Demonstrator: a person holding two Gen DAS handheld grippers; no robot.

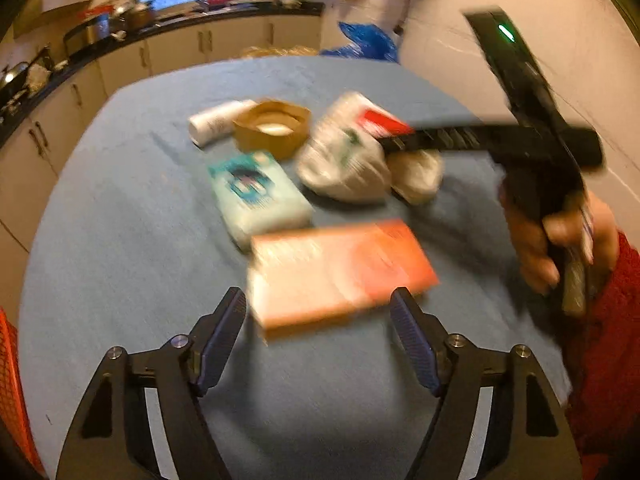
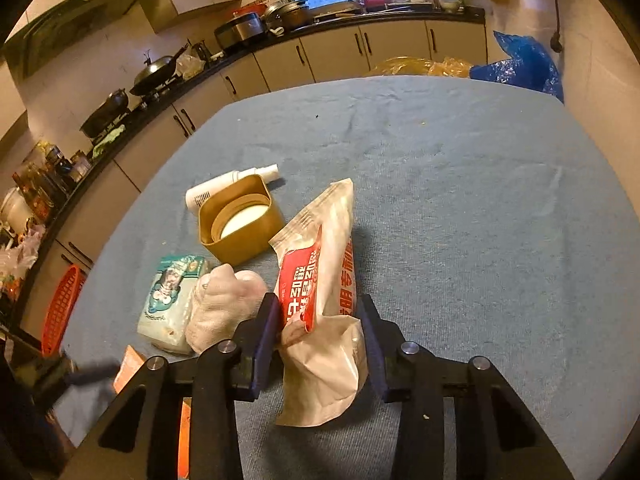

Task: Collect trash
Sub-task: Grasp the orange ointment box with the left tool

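Note:
A white snack bag with a red label [image 2: 320, 300] lies on the blue-clothed table [image 2: 480, 200]; it also shows in the left wrist view [image 1: 348, 148]. My right gripper [image 2: 320, 332] has its jaws around the bag's middle, touching or nearly touching both sides. My left gripper [image 1: 318, 320] is open and empty just in front of an orange box [image 1: 340, 268]. A crumpled white tissue [image 2: 224, 304], a teal tissue pack [image 2: 172, 300], a gold lid [image 2: 240, 224] and a white bottle [image 2: 228, 184] lie left of the bag.
An orange basket [image 2: 64, 304] stands beyond the table's left edge. A blue plastic bag [image 2: 524, 64] and yellow bags [image 2: 420, 66] sit past the far edge. A kitchen counter with pots [image 2: 248, 28] runs along the back wall.

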